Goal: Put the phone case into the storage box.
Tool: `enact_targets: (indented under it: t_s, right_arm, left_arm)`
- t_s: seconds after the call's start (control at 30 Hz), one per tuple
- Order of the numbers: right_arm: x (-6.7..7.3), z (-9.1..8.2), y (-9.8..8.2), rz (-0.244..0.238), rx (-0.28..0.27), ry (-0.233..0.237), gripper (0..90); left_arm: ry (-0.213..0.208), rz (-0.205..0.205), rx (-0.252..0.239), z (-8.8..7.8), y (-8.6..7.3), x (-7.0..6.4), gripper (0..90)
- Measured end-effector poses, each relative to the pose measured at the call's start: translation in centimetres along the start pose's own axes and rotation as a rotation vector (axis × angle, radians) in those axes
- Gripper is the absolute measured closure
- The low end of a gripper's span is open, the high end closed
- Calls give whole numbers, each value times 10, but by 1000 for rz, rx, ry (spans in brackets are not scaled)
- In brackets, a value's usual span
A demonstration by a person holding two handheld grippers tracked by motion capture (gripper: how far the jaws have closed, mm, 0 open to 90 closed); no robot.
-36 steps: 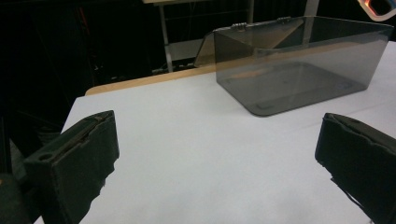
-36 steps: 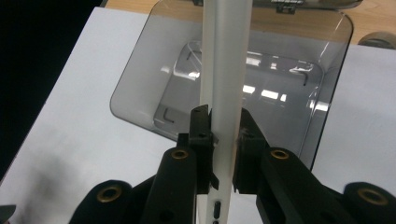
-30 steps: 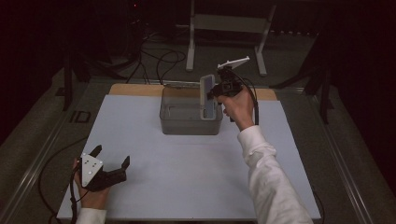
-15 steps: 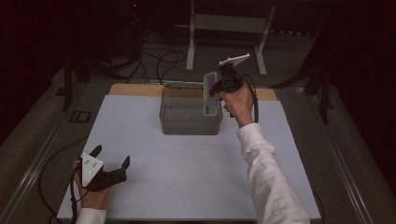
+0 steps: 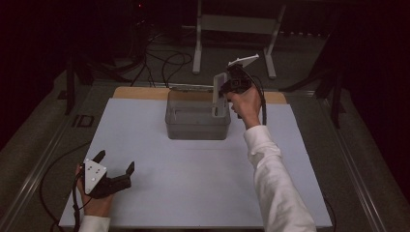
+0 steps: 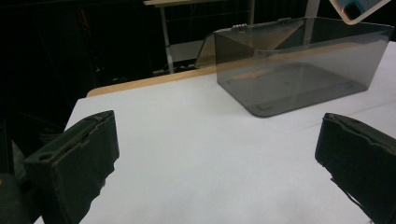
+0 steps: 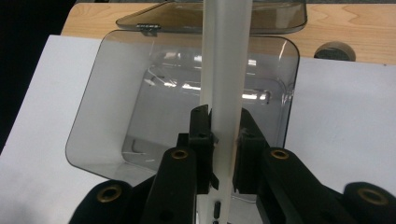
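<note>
Right gripper (image 7: 219,144) clamps a flat white plastic slab (image 7: 224,70), held upright over the right end of the smoky clear plastic bin (image 5: 193,126) at the table's far side. Likely loading step; next, lower it in. Left gripper (image 5: 112,180) rests near-left, jaws wide, empty.

Smoky grey clear bin (image 5: 197,120), white sheet (image 5: 159,154), tan wooden table edge (image 7: 345,23), black gripper (image 7: 223,140), white sleeve (image 5: 275,183)

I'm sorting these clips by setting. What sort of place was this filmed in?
Probably a lab or recording workshop, not a home: a white-topped table holding little besides a smoky clear bin, cables loose on the dark floor, and a metal stand behind.
</note>
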State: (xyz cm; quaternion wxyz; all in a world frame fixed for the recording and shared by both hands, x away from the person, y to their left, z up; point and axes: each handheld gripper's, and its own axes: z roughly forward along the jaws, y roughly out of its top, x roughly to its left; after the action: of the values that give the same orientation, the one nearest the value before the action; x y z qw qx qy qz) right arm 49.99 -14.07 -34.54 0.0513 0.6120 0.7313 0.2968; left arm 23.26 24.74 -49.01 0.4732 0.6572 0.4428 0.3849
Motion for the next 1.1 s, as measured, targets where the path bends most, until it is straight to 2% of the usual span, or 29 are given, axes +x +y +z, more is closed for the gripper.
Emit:
enact_targets:
  t_s: [0.23,0.53,0.6,0.87,1.1]
  right_arm:
    - [-4,1,4,7,-8,-19,811]
    - [-6,12,5,9,19,-47,811]
    - [-5,15,4,1,20,-65,810]
    - [-4,23,3,-14,28,-77,810]
    - [-7,28,2,-3,37,-92,810]
  left_arm:
    - [4,7,-1,0,0,-1,2]
    - [1,12,-1,-1,0,-1,2]
    - [1,11,-1,-1,0,-2,2]
    - [1,10,-2,-1,0,-1,2]
    - [1,10,-3,-2,0,-2,2]
